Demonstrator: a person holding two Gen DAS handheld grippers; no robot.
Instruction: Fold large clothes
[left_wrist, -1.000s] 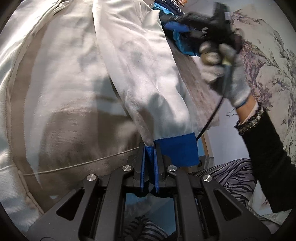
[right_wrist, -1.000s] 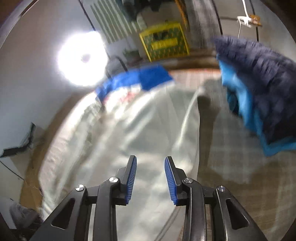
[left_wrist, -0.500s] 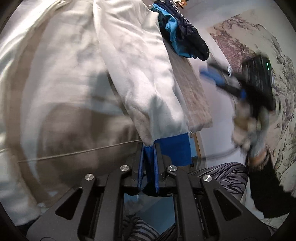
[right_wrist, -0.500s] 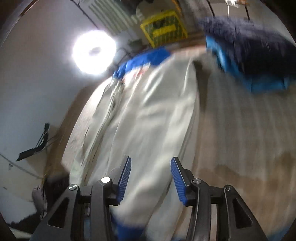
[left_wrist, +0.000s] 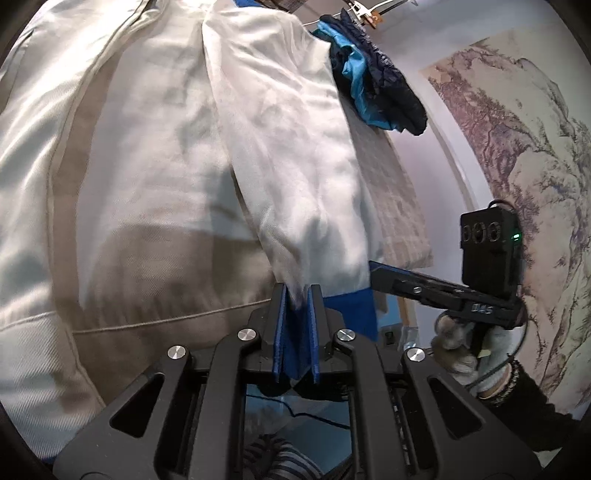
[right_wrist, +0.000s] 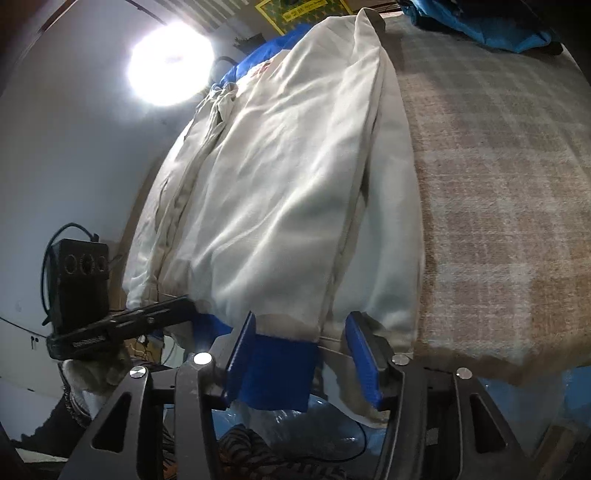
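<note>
1. A large cream-white cloth jacket with blue ribbed cuffs (left_wrist: 155, 177) lies spread flat on a bench covered with a beige-and-brown plaid blanket (right_wrist: 498, 192), its hem end at the near edge.
2. The left gripper (left_wrist: 295, 306) has its jaws closed on the end of one white sleeve (left_wrist: 288, 155), right where the white fabric meets the blue ribbed cuff (left_wrist: 351, 314). The sleeve lies folded across the jacket body, and the cuff hangs past the jaws to their right.
3. The right gripper (right_wrist: 303, 350) is at the near edge of the bench. Its jaws are opening. A blue cuff (right_wrist: 280, 369) sits between them, against the left pad; the right pad stands clear of it beside the white hem.
4. In the right wrist view, the left gripper appears at the left, gripping the jacket's near edge.
5. A crumpled dark-navy and light-blue garment (left_wrist: 376, 92) lies at the far end of the bench, apart from the jacket.
</note>
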